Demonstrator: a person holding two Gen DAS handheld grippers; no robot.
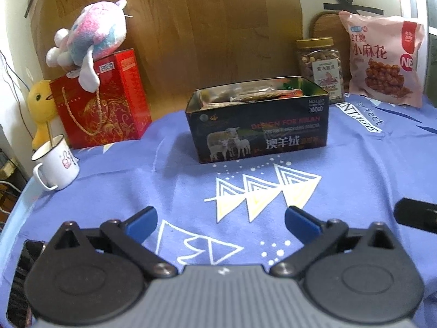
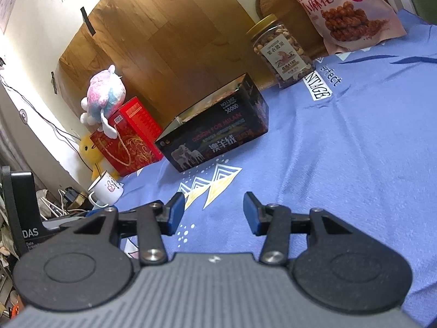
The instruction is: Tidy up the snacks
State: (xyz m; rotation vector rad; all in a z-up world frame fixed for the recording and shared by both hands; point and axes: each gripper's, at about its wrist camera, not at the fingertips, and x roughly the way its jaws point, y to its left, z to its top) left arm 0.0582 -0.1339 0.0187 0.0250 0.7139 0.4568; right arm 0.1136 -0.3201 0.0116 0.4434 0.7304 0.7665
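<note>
A dark open box [image 1: 256, 125] printed with sheep stands mid-table on the blue cloth, with several snack packets [image 1: 254, 95] inside; it also shows in the right wrist view [image 2: 215, 134]. A jar of nuts [image 1: 319, 65] [image 2: 281, 52] and a pink snack bag [image 1: 382, 57] [image 2: 344, 8] stand behind it to the right. My left gripper [image 1: 221, 218] is open and empty, low over the cloth in front of the box. My right gripper [image 2: 214, 210] is open and empty, also well short of the box.
A red gift bag [image 1: 103, 101] with a plush toy [image 1: 92, 35] on top stands at back left, beside a yellow duck [image 1: 41, 106] and a white mug [image 1: 57, 164]. A wooden board [image 1: 191, 27] leans against the wall. Part of the other gripper [image 1: 418, 213] shows at right.
</note>
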